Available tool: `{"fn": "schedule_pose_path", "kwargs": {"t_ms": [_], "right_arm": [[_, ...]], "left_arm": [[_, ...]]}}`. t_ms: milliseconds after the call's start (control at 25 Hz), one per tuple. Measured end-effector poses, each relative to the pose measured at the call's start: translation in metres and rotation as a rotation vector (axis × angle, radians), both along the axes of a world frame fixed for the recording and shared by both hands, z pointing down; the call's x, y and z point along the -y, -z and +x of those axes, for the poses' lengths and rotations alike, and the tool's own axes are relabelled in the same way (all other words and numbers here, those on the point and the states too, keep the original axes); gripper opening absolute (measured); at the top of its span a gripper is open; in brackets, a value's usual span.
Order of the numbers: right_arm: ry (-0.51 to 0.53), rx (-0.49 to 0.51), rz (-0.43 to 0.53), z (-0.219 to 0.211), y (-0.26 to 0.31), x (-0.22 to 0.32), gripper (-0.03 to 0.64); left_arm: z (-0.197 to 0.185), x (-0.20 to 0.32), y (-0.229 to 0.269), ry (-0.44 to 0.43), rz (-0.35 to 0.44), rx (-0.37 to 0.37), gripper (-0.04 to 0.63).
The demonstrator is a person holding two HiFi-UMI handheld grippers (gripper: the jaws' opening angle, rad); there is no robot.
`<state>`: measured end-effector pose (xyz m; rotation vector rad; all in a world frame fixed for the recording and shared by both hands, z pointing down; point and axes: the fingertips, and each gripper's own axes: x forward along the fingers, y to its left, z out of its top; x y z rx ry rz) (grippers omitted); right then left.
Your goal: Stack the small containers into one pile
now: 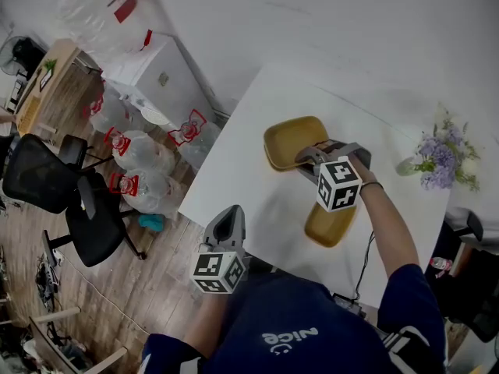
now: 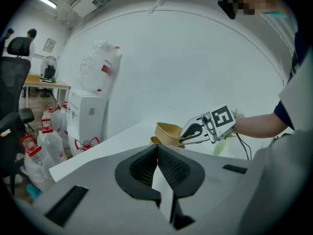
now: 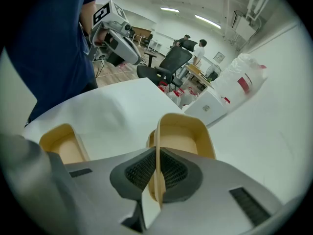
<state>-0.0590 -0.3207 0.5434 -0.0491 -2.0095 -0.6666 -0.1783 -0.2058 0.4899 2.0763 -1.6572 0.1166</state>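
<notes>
Here the right gripper [image 3: 157,179] clamps the container's [image 3: 188,133] rim, perhaps atop another.

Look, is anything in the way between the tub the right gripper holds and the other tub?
Nothing visible. The right gripper is shut on the rim of one tan tub; only bare white table lies between it and the other tub.
</notes>
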Motion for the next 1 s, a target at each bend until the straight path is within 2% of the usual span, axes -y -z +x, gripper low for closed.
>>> {"fn": "schedule_pose_path", "kwargs": {"t_ms": [520,920,1000], "right_arm": [[0.011,-0.011,-0.049,-0.003,-0.028,0.008,0.058],[-0.057,-0.009,-0.088,0.002,-0.035,0.008,0.061],[-0.087,0.007,-0.086,0.003,-0.031,0.01,0.095]], "left_arm": [[-0.013,0.015,-0.012,0.02,-0.039,0.007,0.02],[-0.005,0.013,-0.017,0.009,-0.05,0.001,0.02],[-0.005,0.011,-0.017,0.007,-0.05,0.001,0.02]]}}
